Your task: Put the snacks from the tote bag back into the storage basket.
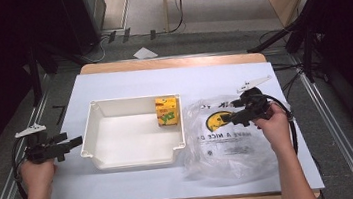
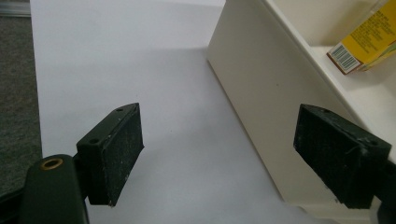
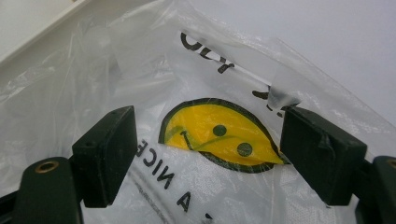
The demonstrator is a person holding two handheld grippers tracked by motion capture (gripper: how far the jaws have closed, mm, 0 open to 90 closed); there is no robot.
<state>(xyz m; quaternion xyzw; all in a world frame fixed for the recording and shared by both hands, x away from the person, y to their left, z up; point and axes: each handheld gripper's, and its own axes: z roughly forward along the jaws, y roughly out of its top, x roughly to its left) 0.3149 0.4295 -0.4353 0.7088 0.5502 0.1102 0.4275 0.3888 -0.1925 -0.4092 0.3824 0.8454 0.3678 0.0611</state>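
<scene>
Altogether: one bag (image 1: pixel 224 137), one carton (image 1: pixel 166 111), one tray (image 1: pixel 99 139).

The high view looks forward and down over the whole worktop (image 1: pixel 139 184). The left gripper view sits low and close beside the white tray (image 2: pixel 261 93), which the high view shares. The right gripper view looks closely down onto the plastic bag (image 3: pixel 210 140), likewise shared.
</scene>
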